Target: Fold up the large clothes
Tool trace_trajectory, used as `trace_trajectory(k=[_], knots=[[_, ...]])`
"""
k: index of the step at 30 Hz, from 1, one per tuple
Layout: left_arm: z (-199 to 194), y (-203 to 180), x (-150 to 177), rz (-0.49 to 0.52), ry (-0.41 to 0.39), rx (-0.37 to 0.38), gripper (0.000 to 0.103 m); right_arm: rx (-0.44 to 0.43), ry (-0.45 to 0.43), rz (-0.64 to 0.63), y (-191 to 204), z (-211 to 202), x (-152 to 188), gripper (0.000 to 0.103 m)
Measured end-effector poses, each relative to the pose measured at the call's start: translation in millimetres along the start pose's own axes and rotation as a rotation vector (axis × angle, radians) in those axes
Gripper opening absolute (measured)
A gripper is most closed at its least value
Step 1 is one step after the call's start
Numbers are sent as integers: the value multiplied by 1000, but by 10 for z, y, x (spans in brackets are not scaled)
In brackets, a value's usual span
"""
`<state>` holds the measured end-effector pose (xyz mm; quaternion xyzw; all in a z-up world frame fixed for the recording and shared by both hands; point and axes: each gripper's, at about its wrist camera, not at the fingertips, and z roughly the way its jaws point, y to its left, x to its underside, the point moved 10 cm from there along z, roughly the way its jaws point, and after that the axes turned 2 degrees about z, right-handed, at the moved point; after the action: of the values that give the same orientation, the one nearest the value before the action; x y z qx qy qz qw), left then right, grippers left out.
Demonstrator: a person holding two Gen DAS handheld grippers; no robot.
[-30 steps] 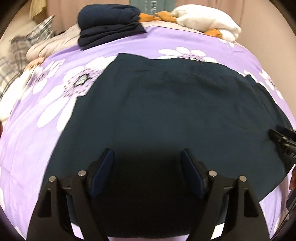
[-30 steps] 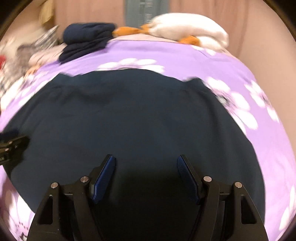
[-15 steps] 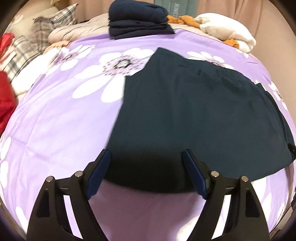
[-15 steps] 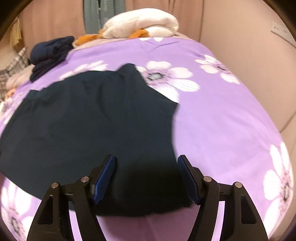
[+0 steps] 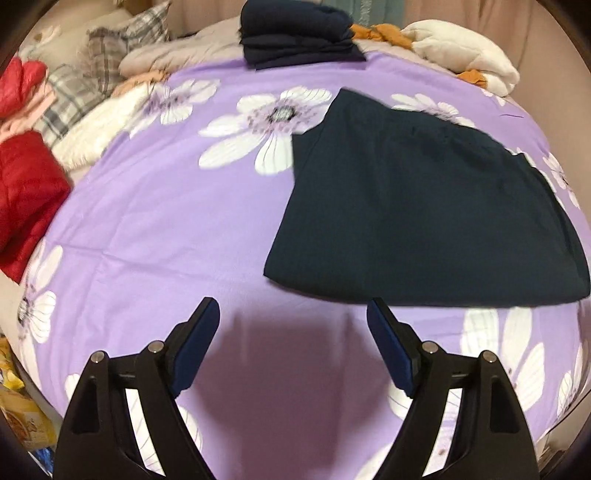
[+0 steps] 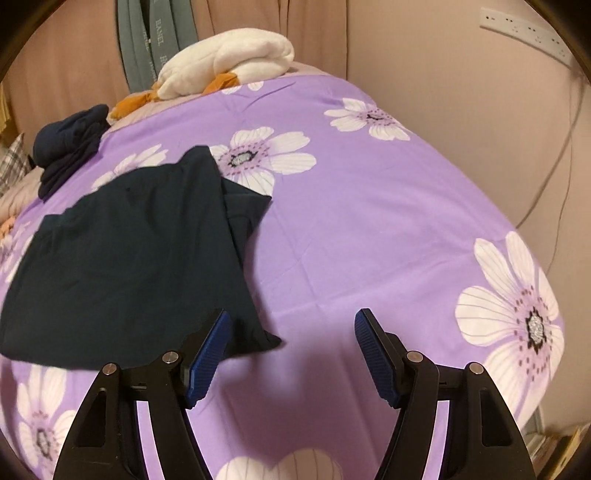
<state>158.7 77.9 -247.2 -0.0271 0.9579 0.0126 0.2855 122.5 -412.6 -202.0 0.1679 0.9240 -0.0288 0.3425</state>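
The dark garment lies flat on the bed, on a purple cover printed with white flowers, already folded into a broad slab. In the left wrist view it sits to the right and beyond the left gripper; in the right wrist view it sits to the left, its near right corner just beside the right gripper.

Both pairs of fingers stand open with nothing between them; only the purple cover shows in each gap. The left jaws have just been opening a little further, and they are empty.

The step in hand looks like the pause between folds, both grippers clear of the cloth at its two near corners. The next move probably calls for each gripper to come down onto a near corner, pinch through all the layers, and carry the near edge over to the far edge. On the right side a lower layer sticks out past the top one, so that corner may need squaring first.

A stack of folded dark clothes rests at the far end of the bed, beside a white plush toy. A grey-green hanging cloth behind it bears white lettering, too small to read with confidence; it may begin "HA"
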Motion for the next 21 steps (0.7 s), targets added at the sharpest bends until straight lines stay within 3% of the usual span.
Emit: trace_trajectory(k=[2,5,9,13,18,21], knots=[[-158,-65,-61,35,-38,-16,85,-27,-14,-13,113,-97,-52,69],[-474,-208,-146,92,-94,-42,101,-62,-37,-65,338,-358,-135,71],[-968,-376,-277,94,-159,-21,102,-121,-63,-102,684,-789,-203,102],[-1455,-568,-412,91,-219,8,103,-148,-109,-197,1051,-1246,-216,102],[-1985,-763,-500,117,-279,7,103,-246,-163,-243,1405,-1715,-326,102],[-2206,-869,-517,112,-271,88,103,-236,-161,-231,1497,-1930,-368,102]])
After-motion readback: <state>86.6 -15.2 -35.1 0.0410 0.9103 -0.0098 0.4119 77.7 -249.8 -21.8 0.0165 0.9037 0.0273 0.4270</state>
